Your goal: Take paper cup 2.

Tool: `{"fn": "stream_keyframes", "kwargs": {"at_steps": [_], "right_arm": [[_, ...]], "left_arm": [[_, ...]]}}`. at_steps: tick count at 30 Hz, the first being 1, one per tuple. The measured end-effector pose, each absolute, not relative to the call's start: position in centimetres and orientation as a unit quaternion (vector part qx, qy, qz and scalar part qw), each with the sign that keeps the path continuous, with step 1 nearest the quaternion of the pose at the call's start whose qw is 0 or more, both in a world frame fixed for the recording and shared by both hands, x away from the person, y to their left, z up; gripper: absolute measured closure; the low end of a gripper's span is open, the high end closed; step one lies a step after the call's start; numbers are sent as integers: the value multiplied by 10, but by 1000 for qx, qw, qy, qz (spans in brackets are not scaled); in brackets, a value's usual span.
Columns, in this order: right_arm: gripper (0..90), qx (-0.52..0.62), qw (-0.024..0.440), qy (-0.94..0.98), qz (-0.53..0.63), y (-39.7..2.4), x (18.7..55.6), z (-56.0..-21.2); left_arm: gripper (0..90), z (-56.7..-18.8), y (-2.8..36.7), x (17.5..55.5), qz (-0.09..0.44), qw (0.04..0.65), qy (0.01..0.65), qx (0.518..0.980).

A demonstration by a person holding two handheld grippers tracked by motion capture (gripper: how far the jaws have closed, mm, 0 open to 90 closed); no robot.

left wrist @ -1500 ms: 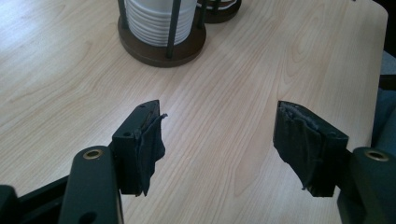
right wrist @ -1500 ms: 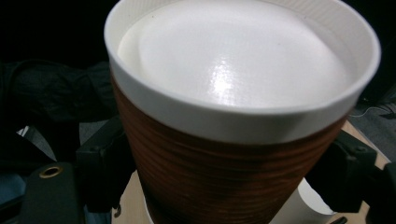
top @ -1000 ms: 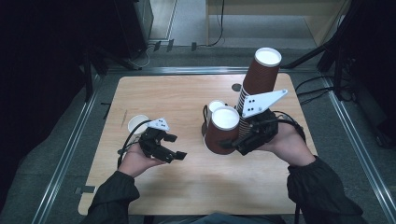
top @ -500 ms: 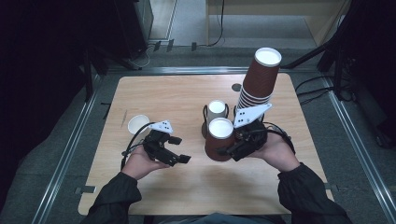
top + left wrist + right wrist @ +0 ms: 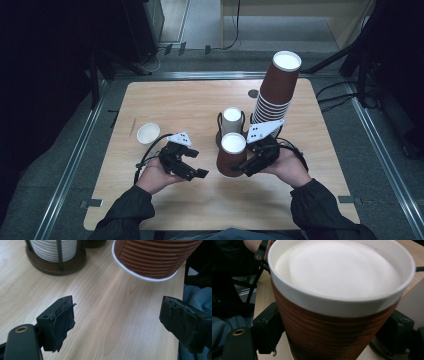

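high view: the right gripper [image 5: 239, 166] sits just right of the table's middle, its jaws clamped on a brown ribbed cup [image 5: 231, 155] that stands upside down, white base up. the jaw tips are hidden behind the cup wall and under the grey plate. at twelve o'clock from the cup stands a small holder with white cups [image 5: 232, 121]; at one o'clock rises a tall stack of brown cups [image 5: 276, 90], its foot covered by the gripper's plate. the left gripper [image 5: 192, 164] lies at nine o'clock from the held cup, apart from it, jaws spread with nothing between them; they have just been opening. a small white cup [image 5: 148, 133] sits at ten o'clock from that hand on the wooden table [image 5: 175, 105].

left gripper view: both worn pads stand wide apart over bare wood. the brown cup's rim hangs at one o'clock, tilted, its upper part cut off by the frame; the holder's base is cropped at eleven o'clock.

right gripper view: the cup's white base is blurred by nearness. both black jaws press its ribbed sides; whether its rim touches the table cannot be told.
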State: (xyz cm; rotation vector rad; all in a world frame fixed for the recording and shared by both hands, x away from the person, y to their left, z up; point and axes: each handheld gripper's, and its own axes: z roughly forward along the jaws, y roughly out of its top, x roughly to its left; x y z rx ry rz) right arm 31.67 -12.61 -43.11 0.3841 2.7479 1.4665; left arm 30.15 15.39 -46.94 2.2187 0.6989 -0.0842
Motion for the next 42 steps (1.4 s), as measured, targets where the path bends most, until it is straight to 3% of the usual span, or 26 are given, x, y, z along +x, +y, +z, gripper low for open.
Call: {"fn": "stream_keyframes", "kwargs": {"at_steps": [15,30,42], "right_arm": [[182,131,-31,843,520,-121,322,-456],[187,122,-57,818,559,-105,316,-458],[186,130,-74,804,575,-105,316,-460]], "left_arm": [[93,-472,137,298,-47,425,232,874],[21,-476,124,296,-46,439,218,871],[101,-475,127,296,-43,447,212,868]]}}
